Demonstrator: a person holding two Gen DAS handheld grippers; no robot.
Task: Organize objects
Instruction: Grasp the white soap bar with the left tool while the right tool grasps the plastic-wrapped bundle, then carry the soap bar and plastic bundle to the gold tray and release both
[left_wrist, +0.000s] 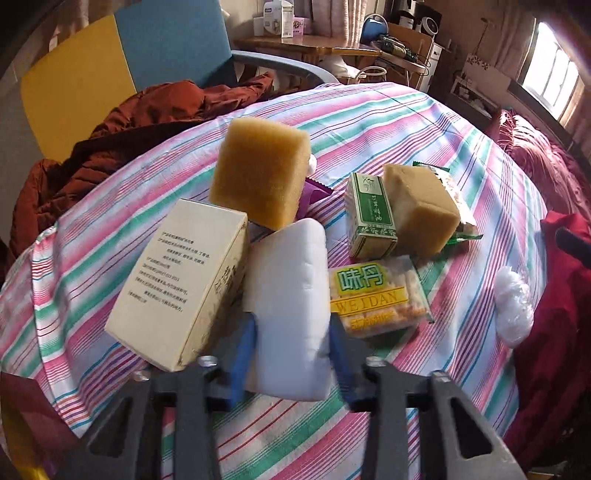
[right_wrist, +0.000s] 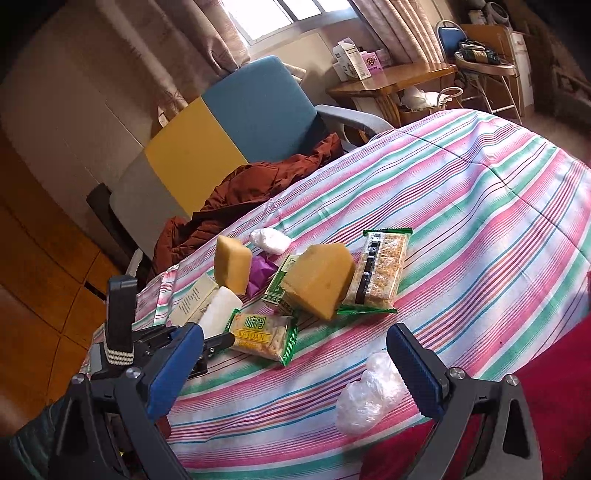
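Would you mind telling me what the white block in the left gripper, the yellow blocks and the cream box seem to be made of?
White block: probably soft foam, matte; its sides dent inward at the left gripper pads. Yellow blocks: sponge, with a coarse, porous, dull surface. Cream box: printed cardboard with a slight sheen, crisp folded edges and text.

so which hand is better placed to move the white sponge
Left. The left claw already has its pads around the white sponge; the right claw is open and empty, further from it.
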